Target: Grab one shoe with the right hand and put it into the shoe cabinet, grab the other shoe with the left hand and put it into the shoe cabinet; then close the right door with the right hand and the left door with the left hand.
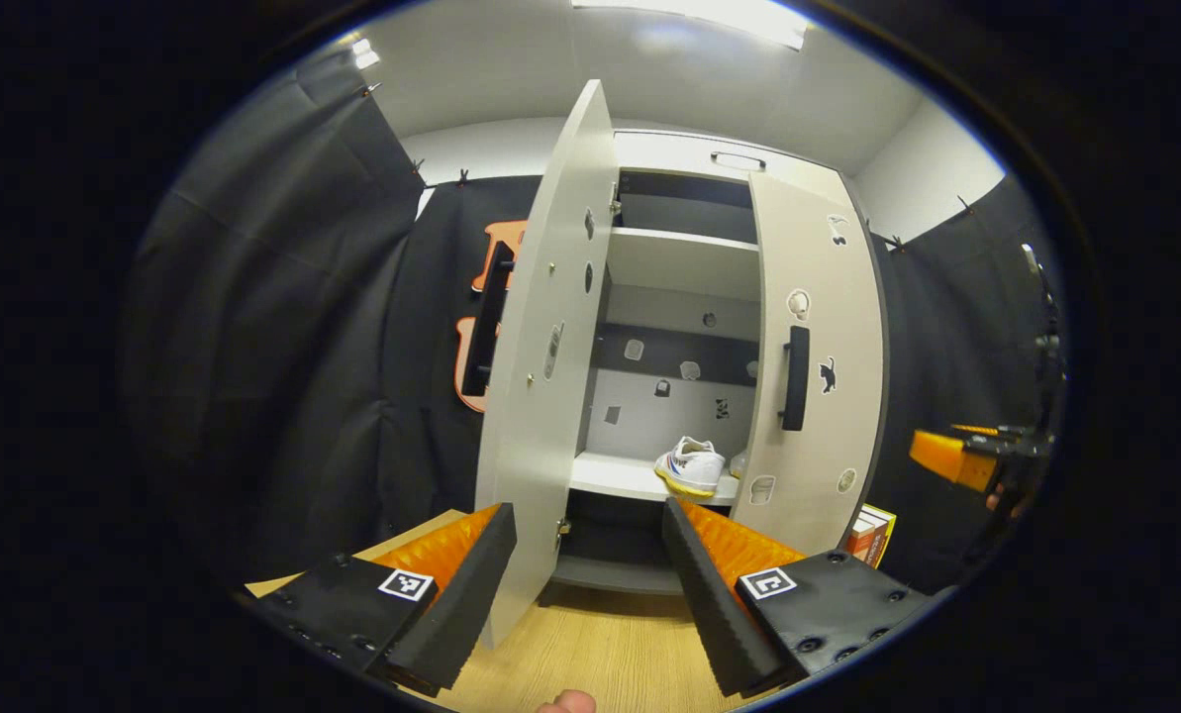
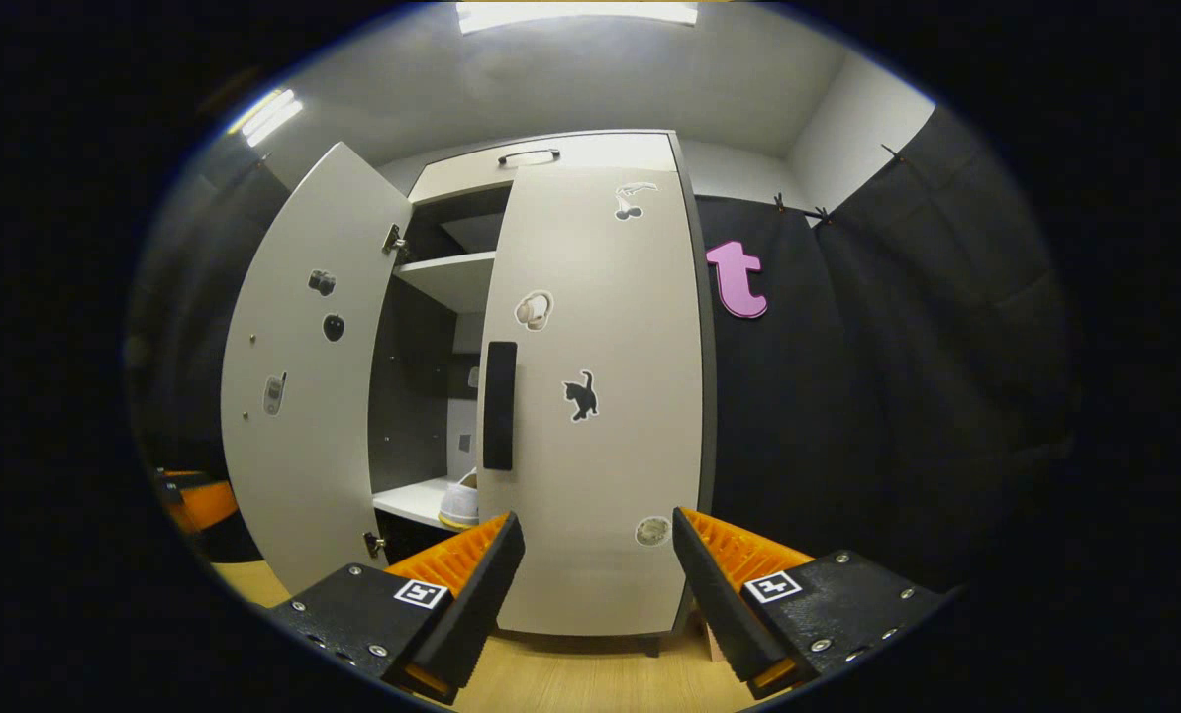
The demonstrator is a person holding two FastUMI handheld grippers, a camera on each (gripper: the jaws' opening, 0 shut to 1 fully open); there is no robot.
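Left gripper view is showing a shoe (image 1: 690, 465) lying on the cabinet (image 1: 684, 262) shelf, behind the nearly shut right door (image 2: 590, 396). Both the left claw (image 1: 588, 574) and right claw (image 2: 595, 584) are gaping, released. Door-closing seems underway; next, the left door (image 1: 541, 376) is needing a push.

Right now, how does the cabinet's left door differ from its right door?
The left door stands wide open, swung outward, while the right door is nearly shut. The left door turns its inner face to the cameras, its handle behind it; the right door shows its outer face, with its handle and a cat sticker. Both are pale panels with dark handles.
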